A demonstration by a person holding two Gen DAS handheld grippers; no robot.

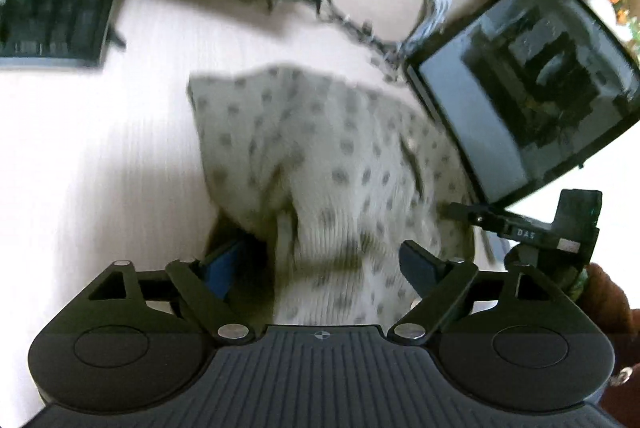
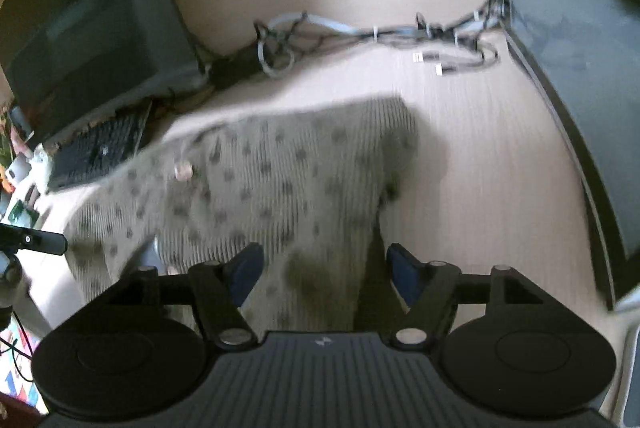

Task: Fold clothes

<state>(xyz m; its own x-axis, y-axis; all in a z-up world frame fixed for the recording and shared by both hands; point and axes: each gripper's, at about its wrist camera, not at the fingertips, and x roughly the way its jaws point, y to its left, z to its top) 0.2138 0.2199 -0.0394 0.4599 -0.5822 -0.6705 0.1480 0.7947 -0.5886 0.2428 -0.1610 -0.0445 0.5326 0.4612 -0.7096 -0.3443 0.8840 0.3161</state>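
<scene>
Lying bunched on the pale wooden desk (image 2: 480, 156), the grey ribbed garment with dark spots (image 1: 312, 156) is running between the spread, unclamped jaws of both the left gripper (image 1: 320, 264) and right gripper (image 2: 324, 268), risking a slipped, lopsided fold.

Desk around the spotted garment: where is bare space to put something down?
Bare desk lies between the garment and the keyboard, and between garment and the right monitor. The cables crowd the back.
</scene>
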